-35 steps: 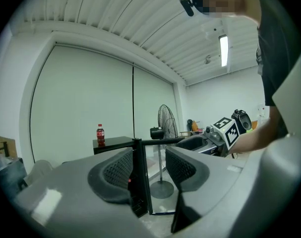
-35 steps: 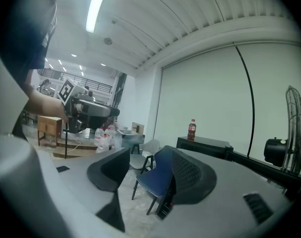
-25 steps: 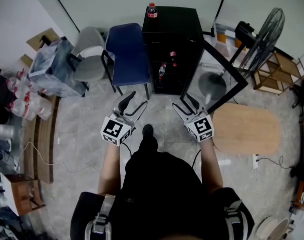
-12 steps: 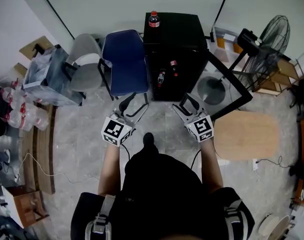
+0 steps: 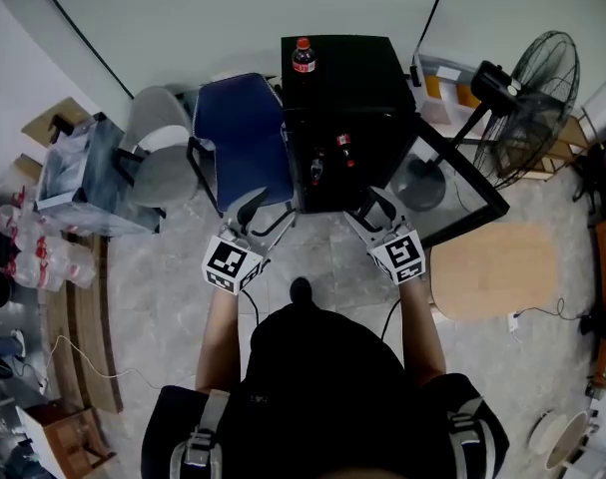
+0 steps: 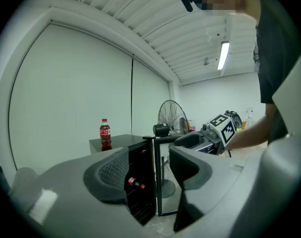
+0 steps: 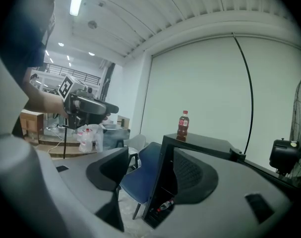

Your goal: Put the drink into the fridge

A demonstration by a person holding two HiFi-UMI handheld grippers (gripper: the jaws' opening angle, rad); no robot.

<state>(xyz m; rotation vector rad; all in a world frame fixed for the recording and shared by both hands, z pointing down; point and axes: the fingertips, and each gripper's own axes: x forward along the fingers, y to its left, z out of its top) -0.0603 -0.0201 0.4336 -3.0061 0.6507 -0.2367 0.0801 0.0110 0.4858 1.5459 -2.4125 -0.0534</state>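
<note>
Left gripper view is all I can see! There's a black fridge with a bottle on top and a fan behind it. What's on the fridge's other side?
Observer: A blue padded chair stands right beside the black box-shaped fridge.
Operator: Is the right gripper holding anything?
Observer: No. The right gripper has its jaws apart, with nothing between them.
Operator: I see one bottle inside the fridge. Any more?
Observer: Yes. The head view shows two inside: a first red-capped bottle and a second red-capped bottle nearer the chair.
</note>
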